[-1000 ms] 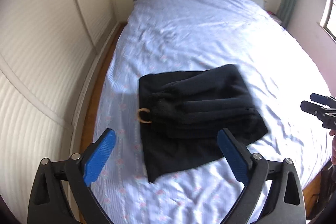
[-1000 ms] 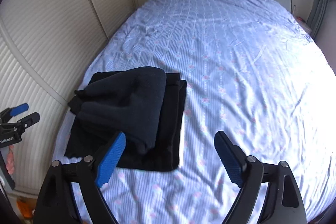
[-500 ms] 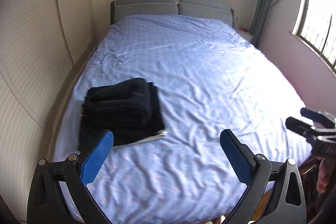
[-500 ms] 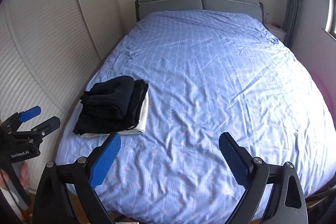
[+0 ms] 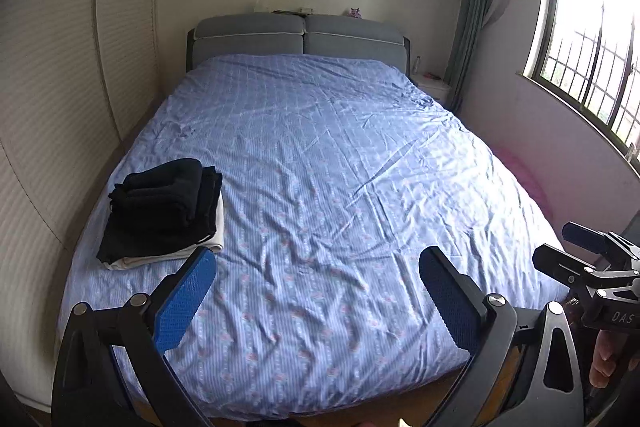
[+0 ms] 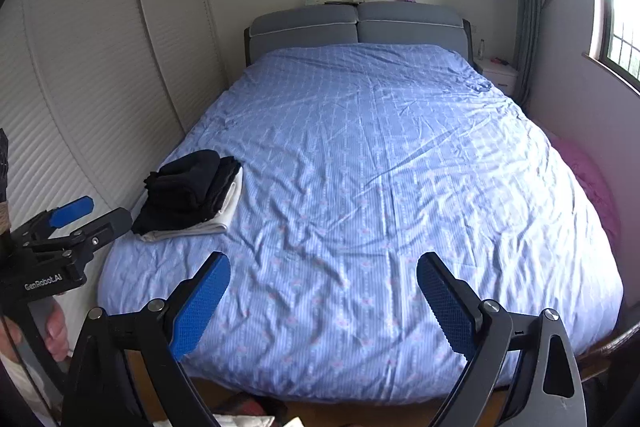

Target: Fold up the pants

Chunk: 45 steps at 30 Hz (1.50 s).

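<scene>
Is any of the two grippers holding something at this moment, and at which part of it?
Nothing is held: left gripper and right gripper are open; the folded black pants lie apart.

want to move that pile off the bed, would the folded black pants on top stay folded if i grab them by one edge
Probably not. The folded black pants look soft and thick, with rounded, slumping folds, so lifted by one edge they would likely droop open. They sit loose on a darker layer and a white garment, so a push may slide the layers apart. Probably light for their bulk.

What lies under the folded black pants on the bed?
Under the black pants lies a folded white cloth, only its edges showing; the rest is covered. Both rest on the blue bedsheet.
</scene>
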Motion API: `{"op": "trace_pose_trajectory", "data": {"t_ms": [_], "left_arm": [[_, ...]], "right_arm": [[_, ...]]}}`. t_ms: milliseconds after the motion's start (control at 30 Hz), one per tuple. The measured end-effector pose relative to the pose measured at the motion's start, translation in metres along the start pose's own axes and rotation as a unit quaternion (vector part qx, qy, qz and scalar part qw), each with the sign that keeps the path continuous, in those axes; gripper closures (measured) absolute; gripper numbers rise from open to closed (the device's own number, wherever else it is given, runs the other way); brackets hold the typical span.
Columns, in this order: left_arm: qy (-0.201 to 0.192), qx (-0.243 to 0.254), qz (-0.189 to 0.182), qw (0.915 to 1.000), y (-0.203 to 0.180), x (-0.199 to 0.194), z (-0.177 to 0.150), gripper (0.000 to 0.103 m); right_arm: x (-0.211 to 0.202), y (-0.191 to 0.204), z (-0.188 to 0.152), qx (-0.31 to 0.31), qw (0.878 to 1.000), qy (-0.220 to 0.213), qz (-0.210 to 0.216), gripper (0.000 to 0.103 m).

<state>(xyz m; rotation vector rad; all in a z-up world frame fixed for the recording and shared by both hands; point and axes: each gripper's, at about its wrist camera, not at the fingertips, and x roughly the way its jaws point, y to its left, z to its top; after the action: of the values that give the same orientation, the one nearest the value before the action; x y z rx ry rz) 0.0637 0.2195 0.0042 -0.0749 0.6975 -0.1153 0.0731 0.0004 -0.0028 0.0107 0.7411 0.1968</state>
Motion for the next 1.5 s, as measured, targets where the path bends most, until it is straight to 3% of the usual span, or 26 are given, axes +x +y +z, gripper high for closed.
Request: {"op": "trace_pose_trajectory", "data": {"t_ms": [300, 567, 1500], "left_arm": [[-0.031, 0.034, 0.000, 0.9990, -0.062, -0.041, -0.006, 0.000], [-0.046, 0.047, -0.008, 0.9978, -0.085, -0.054, -0.006, 0.000], [-0.067, 0.051, -0.018, 0.9963, -0.115, -0.066, -0.006, 0.000]], "right_arm": [[-0.058, -0.057, -0.020, 0.022, 0.999, -0.036, -0.011, 0.008], [-0.082, -0.069, -0.024, 0.029, 0.998, -0.052, -0.013, 0.008], [-0.120, -0.083, -0.027, 0.021, 0.996, -0.085, -0.024, 0.008]]}}
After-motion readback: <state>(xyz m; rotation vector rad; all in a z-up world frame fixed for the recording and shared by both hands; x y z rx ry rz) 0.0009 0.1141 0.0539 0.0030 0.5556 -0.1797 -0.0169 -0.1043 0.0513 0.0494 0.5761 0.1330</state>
